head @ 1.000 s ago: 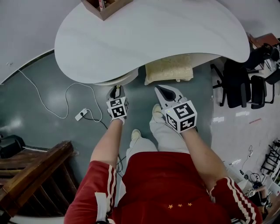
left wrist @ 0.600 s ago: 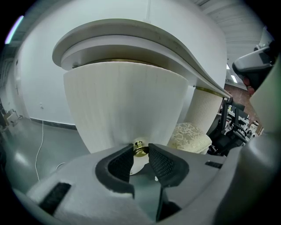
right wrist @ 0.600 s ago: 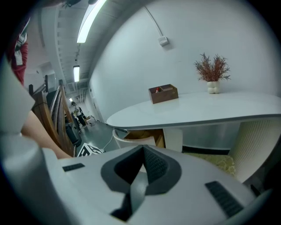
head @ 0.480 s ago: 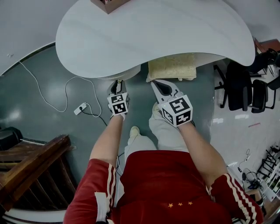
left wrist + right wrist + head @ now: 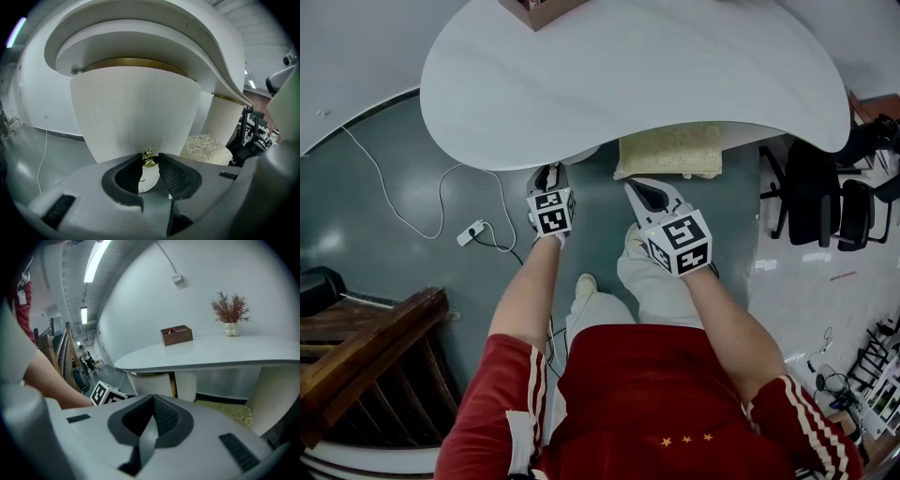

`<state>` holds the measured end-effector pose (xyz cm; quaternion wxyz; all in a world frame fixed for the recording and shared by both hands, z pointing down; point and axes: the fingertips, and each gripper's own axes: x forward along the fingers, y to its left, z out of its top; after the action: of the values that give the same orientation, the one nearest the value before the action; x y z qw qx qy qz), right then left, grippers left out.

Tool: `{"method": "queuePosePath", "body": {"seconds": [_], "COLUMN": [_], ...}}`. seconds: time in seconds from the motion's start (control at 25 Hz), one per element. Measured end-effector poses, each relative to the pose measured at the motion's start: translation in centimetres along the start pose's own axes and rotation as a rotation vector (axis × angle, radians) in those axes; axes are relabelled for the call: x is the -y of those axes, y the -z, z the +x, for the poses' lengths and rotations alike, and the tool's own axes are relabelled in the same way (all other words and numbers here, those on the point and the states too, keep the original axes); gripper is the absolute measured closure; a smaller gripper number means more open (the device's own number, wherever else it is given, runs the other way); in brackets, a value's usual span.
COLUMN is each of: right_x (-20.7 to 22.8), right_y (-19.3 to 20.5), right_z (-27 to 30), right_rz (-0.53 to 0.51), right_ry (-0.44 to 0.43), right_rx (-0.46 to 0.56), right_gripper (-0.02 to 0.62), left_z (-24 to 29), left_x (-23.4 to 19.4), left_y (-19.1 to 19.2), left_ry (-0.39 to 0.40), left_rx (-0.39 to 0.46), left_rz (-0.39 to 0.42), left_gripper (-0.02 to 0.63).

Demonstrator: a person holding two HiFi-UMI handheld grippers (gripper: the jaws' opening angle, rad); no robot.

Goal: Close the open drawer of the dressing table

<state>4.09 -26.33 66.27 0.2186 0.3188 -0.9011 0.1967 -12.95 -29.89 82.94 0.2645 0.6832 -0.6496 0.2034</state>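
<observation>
The white dressing table (image 5: 628, 75) has a kidney-shaped top. Its ribbed, curved drawer front (image 5: 136, 108) fills the left gripper view under the table top, and only a sliver of the drawer (image 5: 579, 154) shows past the table edge in the head view. My left gripper (image 5: 150, 164) is shut on the drawer's small brass knob (image 5: 149, 159), a pad pressing on each side. In the head view the left gripper (image 5: 547, 176) reaches just under the table edge. My right gripper (image 5: 645, 192) hangs in front of the table with nothing in it, and its pads (image 5: 157, 420) meet.
A cream cushioned stool (image 5: 670, 150) stands under the table to the right of the drawer. A wooden box (image 5: 176, 335) and a vase with dried twigs (image 5: 230, 329) sit on the top. A power strip with cable (image 5: 472, 235) lies at the left, dark wooden furniture (image 5: 366, 356) is at the lower left, and black chairs (image 5: 825, 197) are at the right.
The left gripper has moved toward the table with the knob, and the drawer has slid further under the top. The right gripper has sunk slightly.
</observation>
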Motion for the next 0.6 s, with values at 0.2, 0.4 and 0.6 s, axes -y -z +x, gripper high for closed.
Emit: {"method": "queuePosePath", "body": {"seconds": [0.2, 0.4, 0.6], "right_x": [0.8, 1.6, 1.8], "right_y": [-0.1, -0.4, -0.4], "right_z": [0.5, 0.9, 1.5], "right_rz": [-0.007, -0.014, -0.002], "right_ry": [0.001, 0.009, 0.01], "right_rx": [0.005, 0.015, 0.036], "right_gripper": [0.591, 0.591, 0.591], "left_z": [1.7, 3.0, 3.0], "left_x": [-0.7, -1.2, -1.2], "left_y": [-1.4, -2.5, -2.9], "left_ry": [-0.01, -0.018, -0.028], "left_rx": [0.008, 0.026, 0.071], "left_rz": [0.002, 0.004, 0.008], "left_gripper": [0.495, 0.495, 0.494]}}
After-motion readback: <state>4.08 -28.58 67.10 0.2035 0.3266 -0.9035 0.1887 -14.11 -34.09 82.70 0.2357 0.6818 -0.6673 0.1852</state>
